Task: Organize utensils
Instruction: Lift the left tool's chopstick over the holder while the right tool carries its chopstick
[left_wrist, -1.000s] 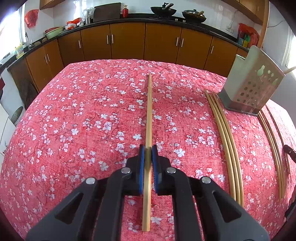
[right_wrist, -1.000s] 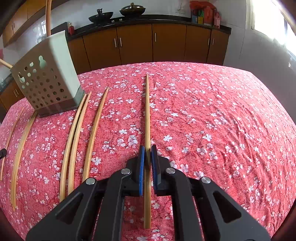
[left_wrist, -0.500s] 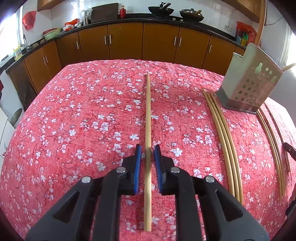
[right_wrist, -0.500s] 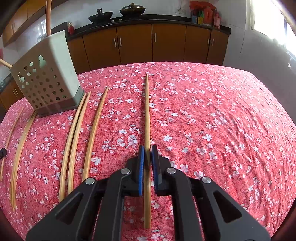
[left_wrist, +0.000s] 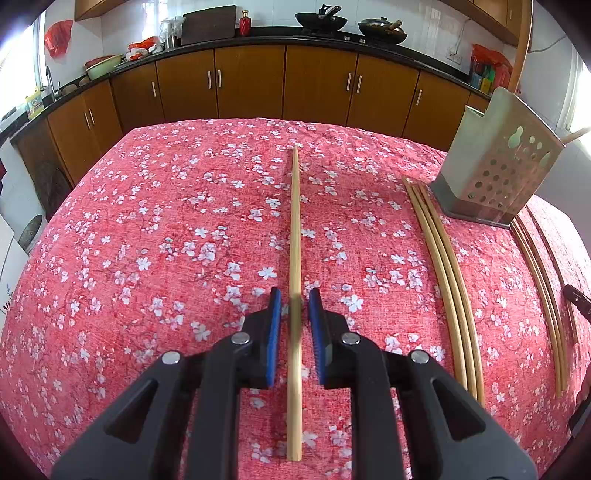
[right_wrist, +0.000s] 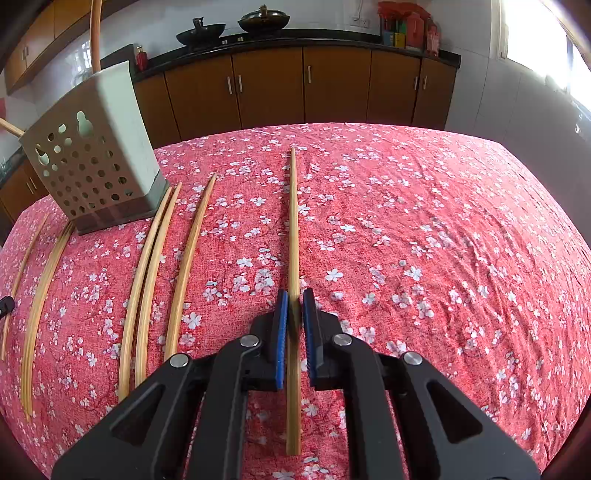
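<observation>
A bamboo chopstick (left_wrist: 294, 229) lies on the red flowered cloth between the blue pads of my left gripper (left_wrist: 295, 300), which is open with a gap on each side. In the right wrist view another chopstick (right_wrist: 293, 221) lies between the pads of my right gripper (right_wrist: 294, 300), which is slightly open and no longer pinches it. A perforated utensil holder (left_wrist: 498, 162) stands at the right in the left view and at the left in the right wrist view (right_wrist: 92, 158), with sticks poking out of it.
Several more chopsticks lie beside the holder: three (left_wrist: 443, 266) left of it and others (left_wrist: 543, 280) right of it; they also show in the right wrist view (right_wrist: 151, 266). Brown kitchen cabinets (left_wrist: 280, 81) stand beyond the table's far edge.
My left gripper has opened and let go of its chopstick, which now lies on the cloth. My right gripper has eased open a little around its chopstick.
</observation>
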